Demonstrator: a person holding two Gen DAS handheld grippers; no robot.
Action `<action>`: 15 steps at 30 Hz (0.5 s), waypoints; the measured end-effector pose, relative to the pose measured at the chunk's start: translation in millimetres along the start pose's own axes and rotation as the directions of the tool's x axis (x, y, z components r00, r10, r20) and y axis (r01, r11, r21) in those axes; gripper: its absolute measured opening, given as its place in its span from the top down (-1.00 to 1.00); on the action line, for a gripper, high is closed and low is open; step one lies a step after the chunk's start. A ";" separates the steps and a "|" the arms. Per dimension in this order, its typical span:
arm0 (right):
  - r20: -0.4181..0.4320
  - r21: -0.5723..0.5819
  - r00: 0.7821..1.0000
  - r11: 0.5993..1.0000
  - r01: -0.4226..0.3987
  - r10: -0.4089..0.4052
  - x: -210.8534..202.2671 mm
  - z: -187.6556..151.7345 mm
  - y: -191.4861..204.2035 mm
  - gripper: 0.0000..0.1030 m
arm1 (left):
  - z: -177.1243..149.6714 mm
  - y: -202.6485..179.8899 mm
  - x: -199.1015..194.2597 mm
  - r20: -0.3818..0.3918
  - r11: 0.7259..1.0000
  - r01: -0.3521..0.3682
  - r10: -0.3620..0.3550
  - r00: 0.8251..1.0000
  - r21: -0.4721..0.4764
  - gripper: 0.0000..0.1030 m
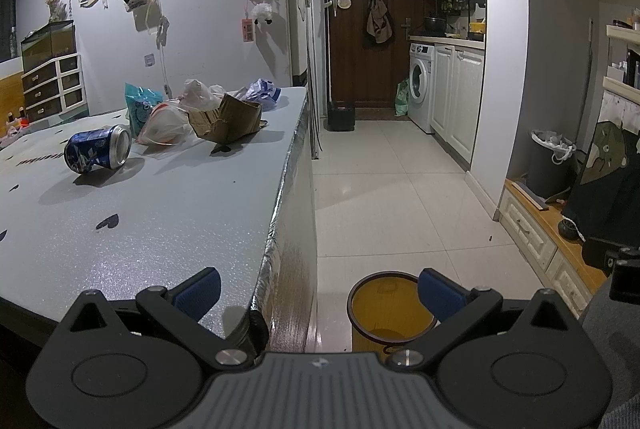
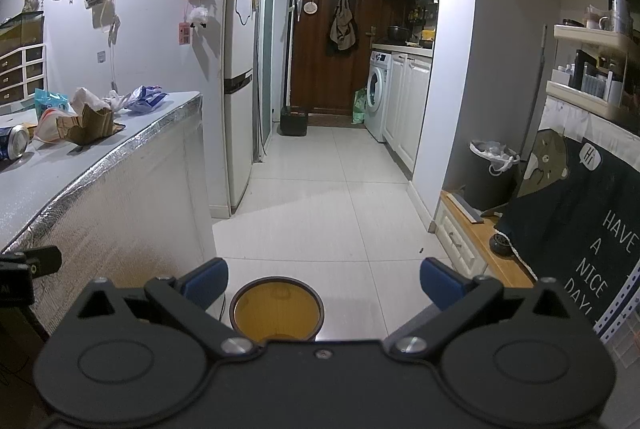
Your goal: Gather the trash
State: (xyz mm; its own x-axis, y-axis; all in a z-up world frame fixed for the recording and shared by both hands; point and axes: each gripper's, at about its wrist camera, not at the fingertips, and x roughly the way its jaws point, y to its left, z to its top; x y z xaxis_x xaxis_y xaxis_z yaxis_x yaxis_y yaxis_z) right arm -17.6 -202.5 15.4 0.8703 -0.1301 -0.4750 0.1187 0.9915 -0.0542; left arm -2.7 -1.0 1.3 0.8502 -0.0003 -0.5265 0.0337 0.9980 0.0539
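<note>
Hovering wide open and empty, the left gripper [image 1: 318, 293] and right gripper [image 2: 324, 283] hold nothing, so collection looks unstarted. All the trash sits on the table [image 1: 160, 213] at far left: a dented can [image 1: 98, 150] nearest, then a white bag [image 1: 166, 127], crumpled cardboard [image 1: 228, 121], and wrappers behind it. The yellow bin [image 1: 386, 309] stands on the floor just right of the table's near corner. Next, probably, the left gripper reaches forward-left to the can and closes across its body.
</note>
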 end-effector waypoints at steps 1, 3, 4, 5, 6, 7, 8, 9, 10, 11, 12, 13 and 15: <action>-0.001 0.000 1.000 1.000 -0.001 0.001 0.5 -0.3 0.2 -1.00 | 0.4 -0.8 -0.1 -0.001 1.000 0.000 0.000 1.000 0.000 -1.00; -0.002 0.001 1.000 1.000 -0.003 0.003 1.4 0.2 -0.4 -1.00 | 4.5 -1.1 -3.3 -0.001 1.000 0.003 -0.003 1.000 -0.002 -1.00; -0.003 0.001 1.000 1.000 -0.003 0.003 2.9 -0.4 -1.0 -1.00 | 5.5 -2.0 -3.3 0.001 1.000 0.006 -0.006 1.000 -0.001 -1.00; -0.004 0.000 1.000 1.000 -0.003 0.003 3.8 -0.5 -1.3 -1.00 | 6.6 -2.6 -3.4 0.005 1.000 0.008 -0.008 1.000 -0.001 -1.00; -0.004 -0.001 1.000 1.000 -0.002 0.002 5.3 -0.8 -1.0 -1.00 | 7.3 -2.7 -3.5 0.008 1.000 0.010 -0.010 1.000 -0.001 -1.00; -0.004 -0.002 1.000 1.000 -0.002 0.002 6.4 -0.2 -1.3 -1.00 | 9.6 -3.4 -3.4 0.014 1.000 0.012 -0.012 1.000 0.000 -1.00; -0.002 -0.002 1.000 1.000 -0.003 0.003 6.7 -1.1 -1.0 -1.00 | 9.9 -2.8 -3.4 0.018 1.000 0.012 -0.012 1.000 0.000 -1.00; 0.002 -0.003 1.000 1.000 -0.004 0.004 7.8 -0.4 -0.9 -1.00 | 10.5 -2.0 -2.7 0.020 1.000 0.012 -0.012 1.000 -0.001 -1.00; 0.008 -0.003 1.000 1.000 -0.007 0.007 8.6 0.9 -1.2 -1.00 | 11.8 -1.6 -2.0 0.023 1.000 0.010 -0.010 1.000 -0.001 -1.00; 0.014 -0.004 1.000 1.000 -0.008 0.009 9.7 0.3 -0.3 -1.00 | 11.9 -0.7 -0.9 0.025 1.000 0.009 -0.008 1.000 -0.001 -1.00; 0.022 -0.007 1.000 1.000 -0.012 0.013 10.7 2.2 -0.1 -1.00 | 14.2 -0.4 0.2 0.029 1.000 0.006 -0.006 1.000 0.000 -1.00; 0.028 -0.011 0.999 1.000 -0.016 0.017 11.7 4.0 1.0 -1.00 | 14.7 0.7 1.1 0.033 1.000 0.003 -0.003 0.999 0.001 -1.00; 0.044 -0.023 0.999 0.999 -0.025 0.026 14.3 8.7 3.2 -1.00 | 19.1 2.2 3.7 0.044 1.000 -0.003 0.003 0.999 0.004 -1.00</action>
State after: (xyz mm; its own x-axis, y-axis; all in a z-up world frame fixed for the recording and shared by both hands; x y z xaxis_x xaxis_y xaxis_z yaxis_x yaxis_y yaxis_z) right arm -0.5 -201.2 16.1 0.8933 -0.1044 -0.4371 0.0856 0.9944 -0.0626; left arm 10.5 0.0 15.7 0.8724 -0.0002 -0.4887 0.0334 0.9977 0.0592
